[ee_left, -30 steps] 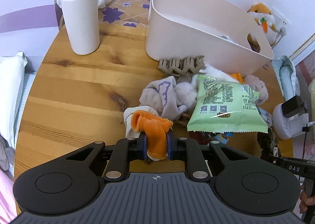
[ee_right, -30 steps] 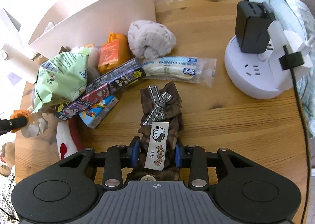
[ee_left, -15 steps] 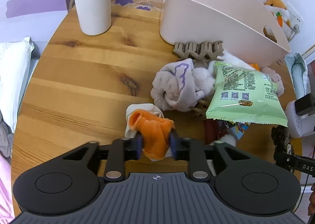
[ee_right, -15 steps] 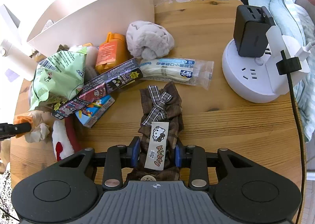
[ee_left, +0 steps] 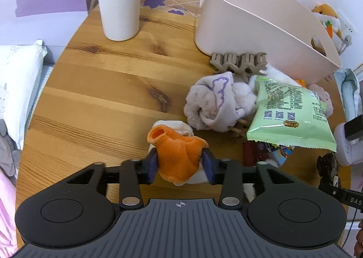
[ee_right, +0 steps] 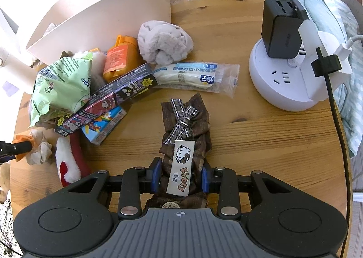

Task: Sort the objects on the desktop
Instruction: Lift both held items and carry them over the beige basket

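Observation:
An orange-and-white sock (ee_left: 177, 155) lies on the round wooden table (ee_left: 102, 90) between the fingers of my left gripper (ee_left: 180, 164). Its jaws are opening and the sock sits loosely between the blue pads. In the right wrist view the same sock (ee_right: 20, 138) shows at the far left. My right gripper (ee_right: 180, 176) is shut on a brown plaid hair bow (ee_right: 186, 121) with a cat-face tag, which lies flat on the table. The beige bin (ee_left: 249, 19) stands at the back of the table.
A white bottle (ee_left: 119, 1) stands at the back left. A pile lies below the bin: a grey fuzzy sock (ee_left: 211, 103), a hair claw (ee_left: 238, 62), a green snack bag (ee_left: 290, 117), a dark snack box (ee_right: 113, 99) and an orange bottle (ee_right: 120, 58). A white power socket (ee_right: 288, 71) sits at the right.
The left gripper's jaws have spread apart around the orange sock, which now bulges wider between them. The right gripper keeps still on the bow.

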`<state>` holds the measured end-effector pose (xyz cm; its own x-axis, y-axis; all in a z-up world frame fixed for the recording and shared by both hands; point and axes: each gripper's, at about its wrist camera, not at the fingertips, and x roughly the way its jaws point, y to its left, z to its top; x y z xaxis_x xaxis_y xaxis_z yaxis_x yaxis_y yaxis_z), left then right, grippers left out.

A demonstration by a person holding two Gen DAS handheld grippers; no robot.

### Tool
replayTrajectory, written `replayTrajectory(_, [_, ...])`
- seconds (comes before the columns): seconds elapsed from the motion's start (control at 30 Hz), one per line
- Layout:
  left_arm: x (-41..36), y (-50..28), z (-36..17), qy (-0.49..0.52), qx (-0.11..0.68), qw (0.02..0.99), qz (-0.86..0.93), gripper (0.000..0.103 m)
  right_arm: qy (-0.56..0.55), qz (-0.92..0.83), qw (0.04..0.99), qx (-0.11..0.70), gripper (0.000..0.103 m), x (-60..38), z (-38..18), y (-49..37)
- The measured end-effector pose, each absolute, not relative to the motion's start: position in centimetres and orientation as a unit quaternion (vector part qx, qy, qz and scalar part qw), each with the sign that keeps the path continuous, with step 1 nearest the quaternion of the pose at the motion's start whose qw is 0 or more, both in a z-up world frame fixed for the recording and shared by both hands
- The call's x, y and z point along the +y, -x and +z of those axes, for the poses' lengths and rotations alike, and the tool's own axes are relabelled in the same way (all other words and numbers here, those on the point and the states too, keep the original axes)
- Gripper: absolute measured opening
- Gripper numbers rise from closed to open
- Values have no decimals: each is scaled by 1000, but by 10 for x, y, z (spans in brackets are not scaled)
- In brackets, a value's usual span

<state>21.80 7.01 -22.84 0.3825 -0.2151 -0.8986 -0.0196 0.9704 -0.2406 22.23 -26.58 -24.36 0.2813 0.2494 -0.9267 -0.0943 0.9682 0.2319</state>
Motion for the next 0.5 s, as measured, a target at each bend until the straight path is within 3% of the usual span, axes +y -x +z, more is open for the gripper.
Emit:
replayTrajectory(0.17, [70, -215, -226, 89, 538, 836, -60, 50, -65, 110, 796, 591, 32, -264, -245, -221])
replayTrajectory(0.23, [70, -214, -226, 88, 536, 837, -68, 40, -65, 110, 796, 592, 32, -264, -245, -220])
replayTrajectory(0.27, [70, -215, -227, 89, 538, 835, -73, 25, -65, 110, 796, 592, 32, -263, -245, -220])
replayTrajectory(0.3, [70, -215, -228, 92, 540, 833, -75, 18, -65, 109, 796, 592, 32, -263, -245, -220])
replayTrajectory(0.5, [70, -212, -222, 107, 524, 841, -86, 12, -67, 104, 801, 586, 32, -267, -241, -219])
